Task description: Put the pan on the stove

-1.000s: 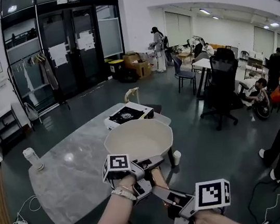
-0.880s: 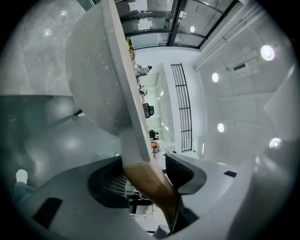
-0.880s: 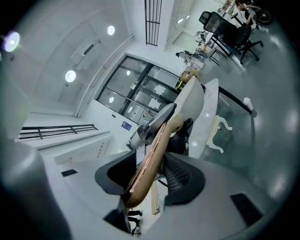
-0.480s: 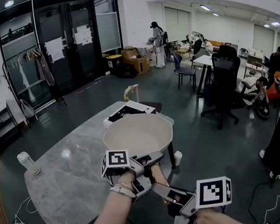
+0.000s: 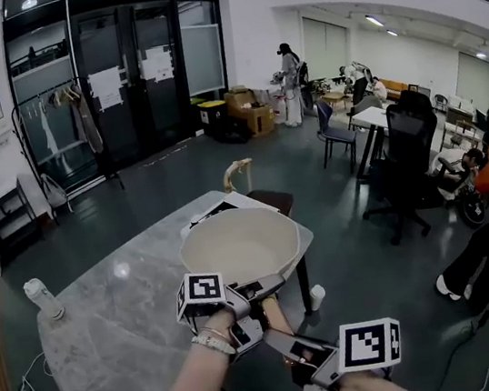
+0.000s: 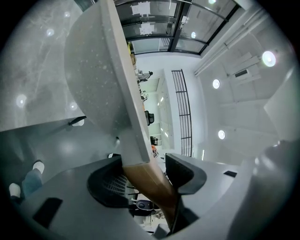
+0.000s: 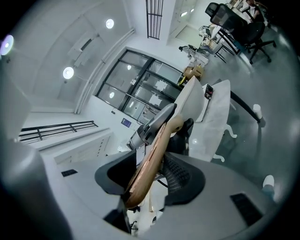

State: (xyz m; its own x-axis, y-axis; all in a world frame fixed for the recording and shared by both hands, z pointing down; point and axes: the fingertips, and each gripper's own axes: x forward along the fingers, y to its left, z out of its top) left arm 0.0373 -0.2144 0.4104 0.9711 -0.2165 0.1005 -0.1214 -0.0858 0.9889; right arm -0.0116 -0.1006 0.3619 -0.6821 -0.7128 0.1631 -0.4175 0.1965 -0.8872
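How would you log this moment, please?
pan: held over table | left gripper: shut on handle | right gripper: shut on handle

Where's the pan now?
Head view, centre: the pan is over the table, before the stove, its handle in the left gripper and right gripper.

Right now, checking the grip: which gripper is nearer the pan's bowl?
Left. The left gripper grips the handle just beside the bowl; the right gripper grips the handle's end, farther back.

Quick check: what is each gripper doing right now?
Left gripper: closed on the pan handle, near the pan.
Right gripper: closed on the same handle, at its far end.
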